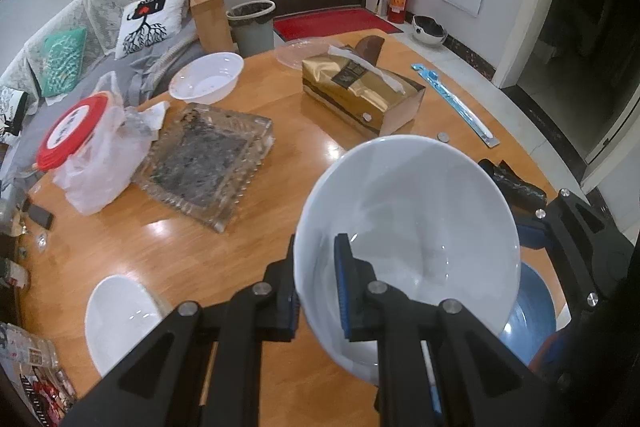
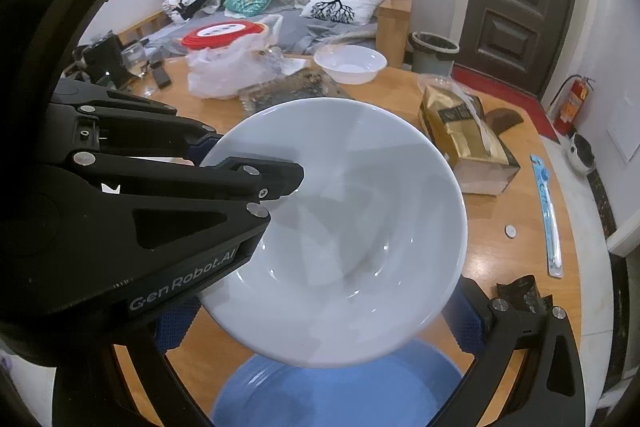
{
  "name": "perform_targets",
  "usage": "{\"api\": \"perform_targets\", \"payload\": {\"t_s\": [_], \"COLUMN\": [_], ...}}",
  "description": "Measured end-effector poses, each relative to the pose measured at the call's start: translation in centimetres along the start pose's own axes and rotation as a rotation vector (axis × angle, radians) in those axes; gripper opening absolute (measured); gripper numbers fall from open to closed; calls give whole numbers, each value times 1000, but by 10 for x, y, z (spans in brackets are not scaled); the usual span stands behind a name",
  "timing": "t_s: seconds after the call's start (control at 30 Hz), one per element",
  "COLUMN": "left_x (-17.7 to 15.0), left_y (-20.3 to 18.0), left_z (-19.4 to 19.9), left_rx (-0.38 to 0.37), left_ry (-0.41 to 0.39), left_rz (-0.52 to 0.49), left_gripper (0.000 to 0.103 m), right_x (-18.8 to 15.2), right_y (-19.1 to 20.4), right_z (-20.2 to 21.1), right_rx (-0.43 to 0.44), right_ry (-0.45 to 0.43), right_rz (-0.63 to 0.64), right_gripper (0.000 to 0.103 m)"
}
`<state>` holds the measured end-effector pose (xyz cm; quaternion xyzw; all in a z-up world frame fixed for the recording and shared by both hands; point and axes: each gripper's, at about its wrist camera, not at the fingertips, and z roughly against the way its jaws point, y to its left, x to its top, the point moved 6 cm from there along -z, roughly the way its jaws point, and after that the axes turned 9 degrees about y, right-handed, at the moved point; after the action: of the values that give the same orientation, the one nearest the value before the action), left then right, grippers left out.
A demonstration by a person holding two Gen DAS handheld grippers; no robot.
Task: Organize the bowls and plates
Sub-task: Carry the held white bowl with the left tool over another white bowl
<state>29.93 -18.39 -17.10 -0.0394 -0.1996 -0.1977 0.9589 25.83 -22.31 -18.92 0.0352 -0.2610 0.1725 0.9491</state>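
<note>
Bowl [image 1: 408, 243], white, is hanging tilted above the surface [image 1: 224, 251], the left gripper [image 1: 318, 291] pinching its rim. From the right wrist, the right gripper [image 2: 320, 327] is standing spread around the blue plate [image 2: 340, 391] beneath.

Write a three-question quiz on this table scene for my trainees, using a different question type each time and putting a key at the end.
1. True or false: the left gripper is shut on the rim of the white bowl.
2. Multiple choice: what colour is the lid of the tub in the plastic bag? A red, B green, C black.
3. Fill in: in the right wrist view, the dish seen below the held white bowl is coloured ___.
Key: 1 true; 2 A; 3 blue.
</note>
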Motion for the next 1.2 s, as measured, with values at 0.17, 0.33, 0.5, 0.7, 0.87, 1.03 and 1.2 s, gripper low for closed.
{"api": "perform_targets", "payload": {"t_s": [0.17, 0.33, 0.5, 0.7, 0.87, 1.03, 1.2], "left_x": [-13, -26, -38, -52, -59, -63, -70], "left_y": [16, 36, 63, 93, 117, 141, 164], "left_z": [19, 32, 40, 39, 35, 31, 25], "left_rx": [5, 13, 20, 25, 28, 33, 38], "left_ry": [-20, -25, -31, -22, -14, -3, 14], "left_rz": [21, 39, 69, 103, 129, 151, 174], "left_gripper": [12, 12, 12, 12, 12, 12, 12], "right_x": [5, 11, 20, 30, 40, 50, 59], "right_y": [23, 48, 74, 101, 122, 143, 161], "right_z": [10, 11, 6, -4, -17, -31, -44], "right_rx": [-3, 2, 19, 28, 40, 60, 75], "right_ry": [-9, -12, -12, 0, 13, 25, 37], "right_rz": [27, 54, 81, 118, 146, 169, 191], "right_gripper": [101, 101, 101, 101, 101, 101, 101]}}
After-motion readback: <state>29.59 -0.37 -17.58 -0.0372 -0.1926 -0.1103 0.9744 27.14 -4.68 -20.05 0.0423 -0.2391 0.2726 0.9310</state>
